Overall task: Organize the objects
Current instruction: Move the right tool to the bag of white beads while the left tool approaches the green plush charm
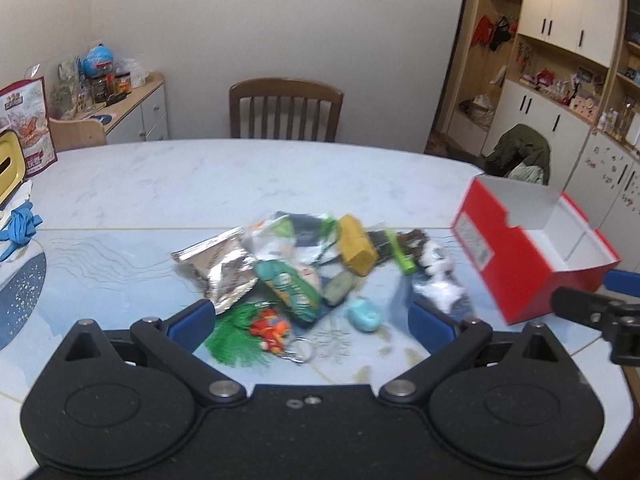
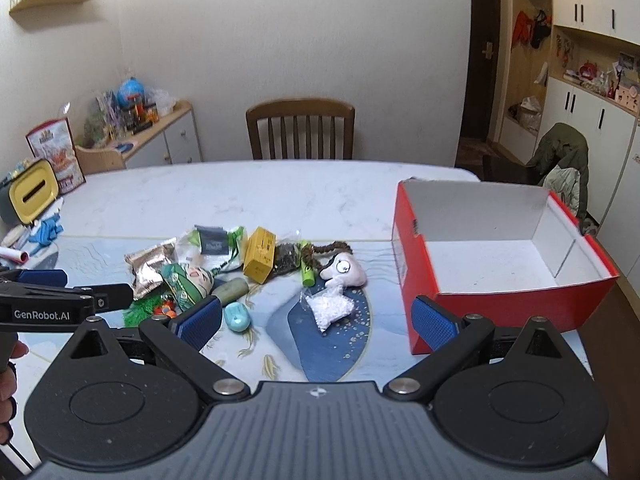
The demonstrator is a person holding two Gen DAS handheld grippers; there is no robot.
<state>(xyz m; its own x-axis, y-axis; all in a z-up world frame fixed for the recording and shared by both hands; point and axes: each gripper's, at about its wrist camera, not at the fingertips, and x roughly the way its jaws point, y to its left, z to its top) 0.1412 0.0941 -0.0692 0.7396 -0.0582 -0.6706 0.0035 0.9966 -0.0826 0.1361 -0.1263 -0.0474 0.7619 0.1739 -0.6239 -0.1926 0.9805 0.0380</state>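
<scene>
Two low forward views, shared table [image 1: 200, 184] clutter.

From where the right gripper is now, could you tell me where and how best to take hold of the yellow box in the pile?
Grip the yellow box across its two long side faces, near the upper end, coming from above. It lies tilted on the heap with its broad face up; that end is clear, while the dark packet crowds its right side lower down. The right gripper is open and empty.

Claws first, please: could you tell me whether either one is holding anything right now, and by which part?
Nothing is held. The left claw and the right claw are both open and empty above the table.
</scene>
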